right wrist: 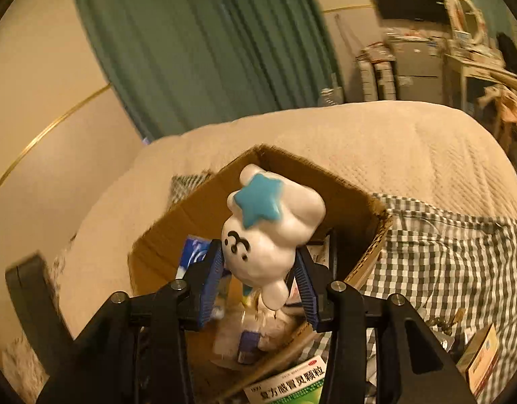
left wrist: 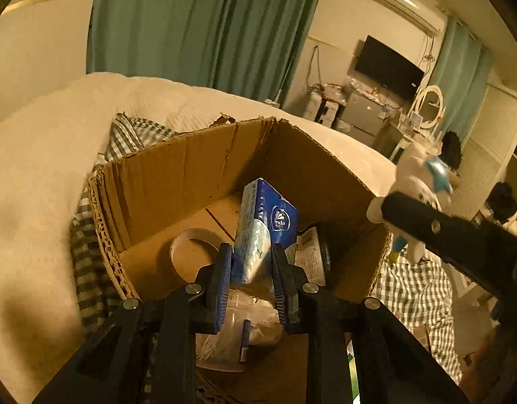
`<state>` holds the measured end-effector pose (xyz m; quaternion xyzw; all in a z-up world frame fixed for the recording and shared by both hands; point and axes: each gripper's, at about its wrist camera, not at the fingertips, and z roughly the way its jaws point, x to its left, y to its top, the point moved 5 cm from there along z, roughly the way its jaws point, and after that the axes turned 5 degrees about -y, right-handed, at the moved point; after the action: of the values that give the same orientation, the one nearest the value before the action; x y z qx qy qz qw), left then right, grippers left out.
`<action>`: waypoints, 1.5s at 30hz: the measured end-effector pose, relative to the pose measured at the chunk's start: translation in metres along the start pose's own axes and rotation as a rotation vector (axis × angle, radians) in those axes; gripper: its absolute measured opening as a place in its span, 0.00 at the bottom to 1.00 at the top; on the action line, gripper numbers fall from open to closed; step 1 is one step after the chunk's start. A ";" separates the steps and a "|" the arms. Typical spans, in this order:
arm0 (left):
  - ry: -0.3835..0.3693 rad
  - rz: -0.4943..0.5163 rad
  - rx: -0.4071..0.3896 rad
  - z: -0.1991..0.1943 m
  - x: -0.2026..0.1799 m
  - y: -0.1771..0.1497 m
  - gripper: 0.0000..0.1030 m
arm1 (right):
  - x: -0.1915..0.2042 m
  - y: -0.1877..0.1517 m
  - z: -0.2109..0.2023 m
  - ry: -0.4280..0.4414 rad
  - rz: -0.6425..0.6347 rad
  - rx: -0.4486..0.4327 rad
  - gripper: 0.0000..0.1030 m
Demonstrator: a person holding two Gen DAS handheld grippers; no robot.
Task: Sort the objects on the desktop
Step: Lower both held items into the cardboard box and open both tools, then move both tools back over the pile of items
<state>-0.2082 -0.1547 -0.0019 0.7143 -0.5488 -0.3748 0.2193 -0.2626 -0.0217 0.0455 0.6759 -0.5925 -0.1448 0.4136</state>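
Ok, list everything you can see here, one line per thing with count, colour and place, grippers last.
Open cardboard box: one, brown, on the bed.
Vinda tissue pack: one, blue and white, between the left gripper's pads, over the box.
Tape roll: one, pale, on the box floor, left side.
Rabbit figurine with star: one, white with blue star, between the right gripper's pads, above the box.
Checked cloth: one, grey and white, under and beside the box.
Medicine box: one, green and white, in front of the box.
Bedcover: one, cream, beneath everything.
Curtain: green, behind the bed.
Left gripper: black with blue pads, shut on the tissue pack.
Right gripper: same, shut on the figurine.
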 end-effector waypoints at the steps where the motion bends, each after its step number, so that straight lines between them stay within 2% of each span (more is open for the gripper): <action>1: 0.013 0.002 -0.013 -0.003 0.001 0.000 0.26 | 0.002 0.003 -0.005 -0.006 0.006 -0.021 0.66; 2: 0.032 0.006 -0.033 -0.007 0.003 0.001 0.35 | 0.004 0.005 -0.009 -0.013 0.009 -0.037 0.73; 3: 0.040 0.015 -0.044 -0.011 0.003 0.001 0.61 | 0.005 0.009 -0.019 -0.032 0.011 -0.071 0.76; 4: 0.041 0.022 -0.050 -0.016 0.002 0.002 0.76 | 0.003 0.010 -0.027 -0.043 0.010 -0.087 0.76; 5: 0.037 0.022 -0.057 -0.019 0.000 0.004 0.98 | 0.003 0.014 -0.032 -0.055 0.009 -0.097 0.76; 6: 0.032 0.008 -0.076 -0.025 -0.001 0.004 1.00 | 0.003 0.016 -0.040 -0.064 0.008 -0.103 0.76; 8: 0.001 -0.020 -0.102 -0.035 -0.002 0.006 1.00 | 0.000 0.018 -0.060 -0.084 0.000 -0.113 0.76; 10: -0.041 -0.026 -0.091 -0.040 -0.008 0.005 1.00 | -0.004 0.013 -0.086 -0.136 -0.031 -0.134 0.76; 16: -0.038 0.030 -0.096 -0.062 -0.028 -0.008 1.00 | -0.036 -0.014 -0.152 -0.268 -0.105 -0.172 0.76; 21: -0.079 0.099 -0.043 -0.074 -0.055 -0.048 1.00 | -0.095 -0.048 -0.184 -0.326 -0.033 -0.155 0.76; 26: -0.138 0.198 0.003 -0.071 -0.098 -0.096 1.00 | -0.153 -0.102 -0.202 -0.398 0.029 -0.118 0.76; 33: -0.202 0.311 0.088 -0.046 -0.153 -0.159 1.00 | -0.208 -0.165 -0.191 -0.434 0.073 -0.055 0.76; 37: -0.212 0.461 0.163 -0.023 -0.180 -0.190 1.00 | -0.220 -0.184 -0.172 -0.396 0.078 -0.016 0.76; 39: -0.205 0.522 0.228 -0.008 -0.187 -0.205 1.00 | -0.225 -0.191 -0.161 -0.366 0.091 0.004 0.76; 45: -0.157 0.492 0.318 0.023 -0.177 -0.217 1.00 | -0.236 -0.211 -0.128 -0.322 0.138 0.052 0.76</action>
<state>-0.1126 0.0806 -0.1213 0.5541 -0.7724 -0.2741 0.1457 -0.0913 0.2357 -0.0992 0.6121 -0.6997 -0.2072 0.3047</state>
